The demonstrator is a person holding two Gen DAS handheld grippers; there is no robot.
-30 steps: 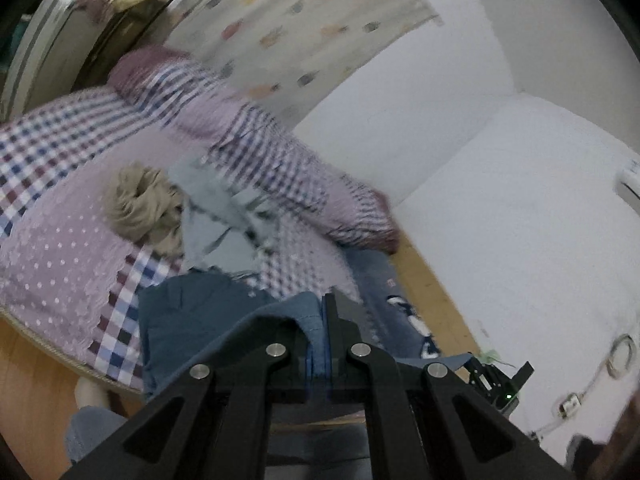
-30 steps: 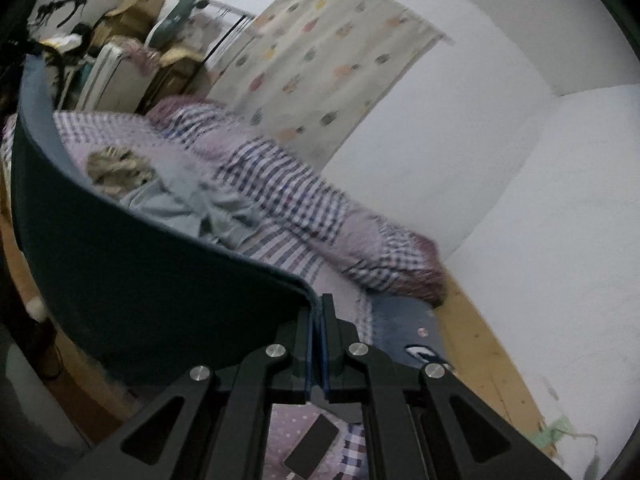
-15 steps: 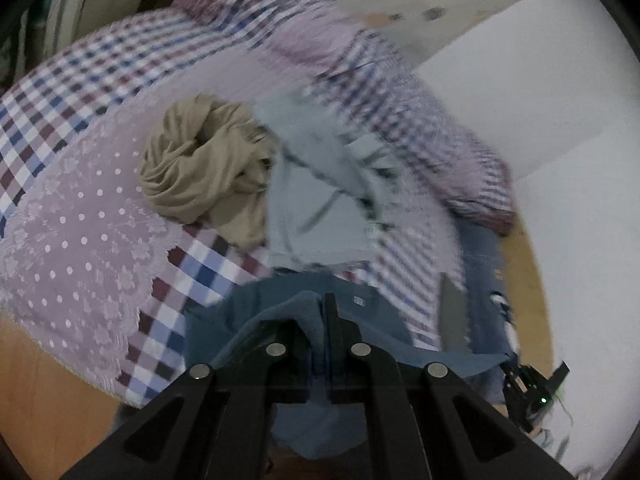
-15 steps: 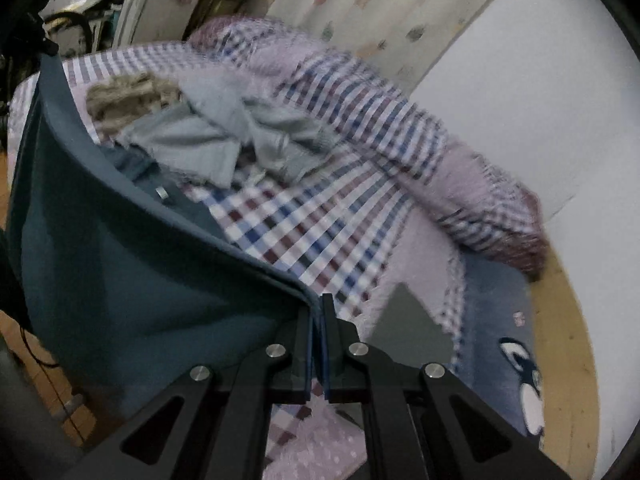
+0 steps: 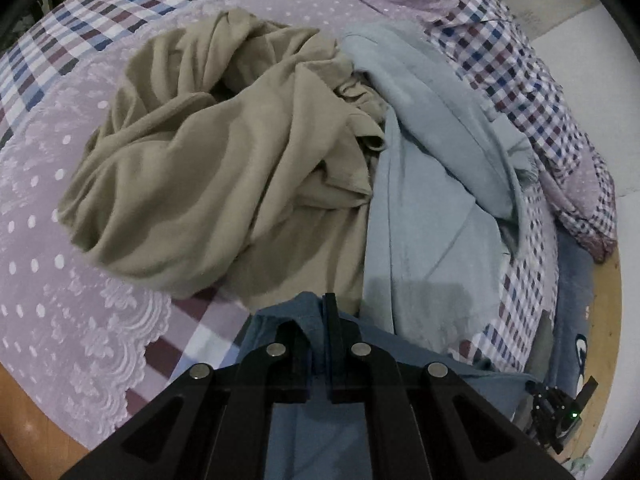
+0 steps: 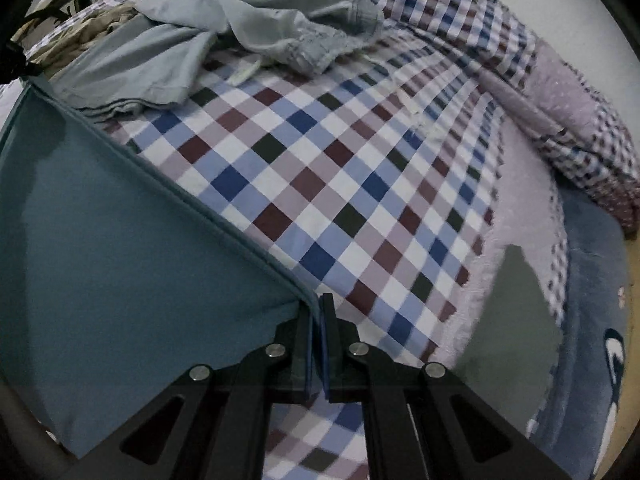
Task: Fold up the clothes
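Note:
Both grippers hold one teal-blue garment (image 6: 120, 264) by its hem, stretched taut low over the checked bed cover (image 6: 340, 168). My right gripper (image 6: 318, 304) is shut on the hem's right corner, and the cloth spreads away to the left. My left gripper (image 5: 322, 306) is shut on the other corner of the teal garment (image 5: 304, 432), which bunches around its fingers. Just beyond the left gripper lie a crumpled beige garment (image 5: 224, 160) and a pale grey-blue garment (image 5: 432, 200), touching each other.
A rolled checked quilt (image 5: 532, 80) runs along the bed's far side. A dark blue rug (image 6: 592, 320) with a cartoon print lies on the wooden floor to the right. The bed's lace-edged lilac border (image 5: 80, 320) is at the lower left, with floor beyond it.
Both grippers have swung down and forward from facing the walls to just above the bed. The teal garment came down with them and the clothes pile looms much closer.

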